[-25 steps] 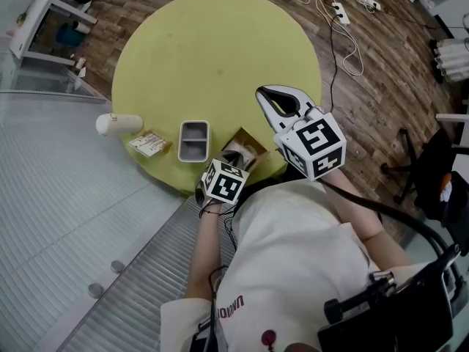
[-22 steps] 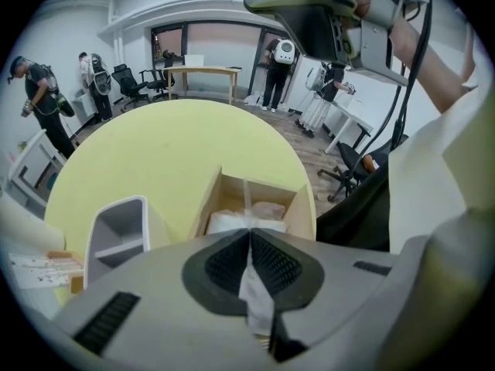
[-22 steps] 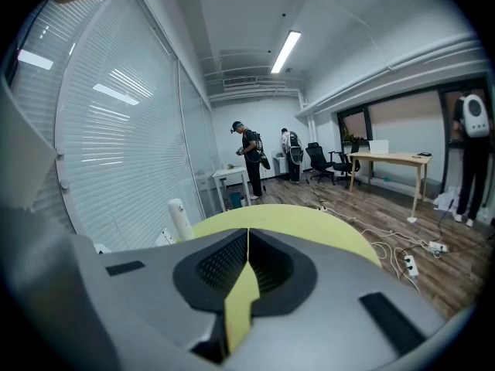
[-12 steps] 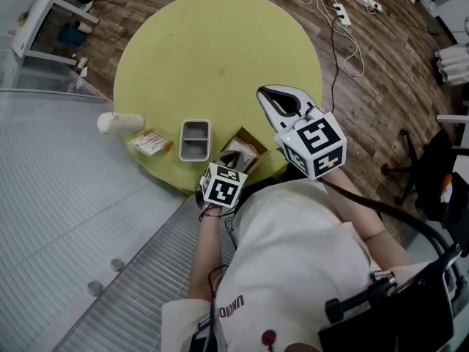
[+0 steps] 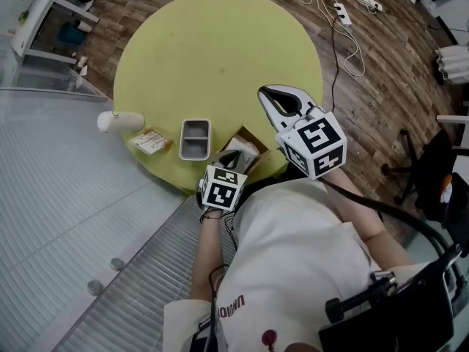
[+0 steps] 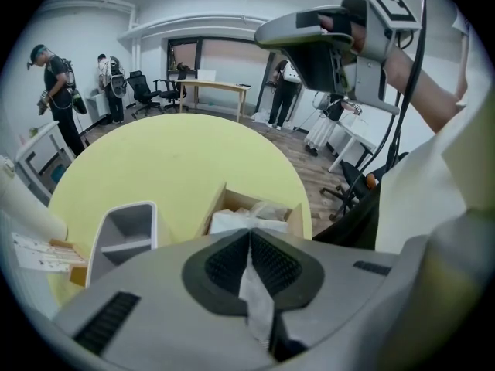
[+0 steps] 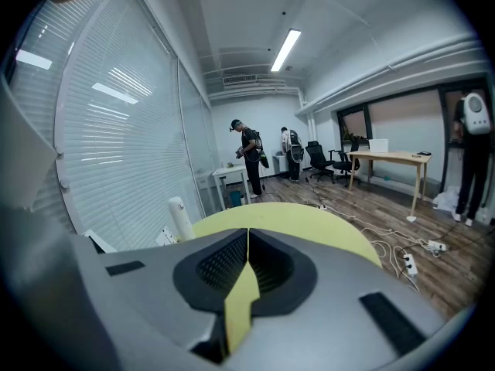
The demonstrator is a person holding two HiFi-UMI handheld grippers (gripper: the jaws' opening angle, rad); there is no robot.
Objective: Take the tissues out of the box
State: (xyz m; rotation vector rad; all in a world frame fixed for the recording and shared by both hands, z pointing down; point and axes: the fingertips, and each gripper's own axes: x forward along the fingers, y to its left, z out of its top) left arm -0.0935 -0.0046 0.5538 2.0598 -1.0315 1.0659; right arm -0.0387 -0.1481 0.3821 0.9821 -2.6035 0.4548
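Note:
An open cardboard box (image 5: 249,141) sits at the near edge of the round yellow table (image 5: 220,50), with white tissues (image 6: 240,221) in clear wrap inside it. My left gripper (image 5: 231,166) hovers at the box's near side, jaws shut. In the left gripper view its tips (image 6: 249,234) point at the box (image 6: 298,216). A pale strip shows in the slit between the jaws; I cannot tell whether it is tissue. My right gripper (image 5: 264,94) is raised over the table's right edge, shut and empty, and it also shows overhead (image 6: 267,33). Only yellow tabletop shows through its slit (image 7: 247,234).
A grey two-part tray (image 5: 194,139) stands left of the box. Further left lie a printed packet (image 5: 149,143) and a white bottle (image 5: 119,122) on its side. Cables and a power strip (image 5: 339,12) lie on the wood floor. People stand at the room's far end (image 6: 58,83).
The left gripper has drawn back slightly toward the person. The right gripper has hardly moved.

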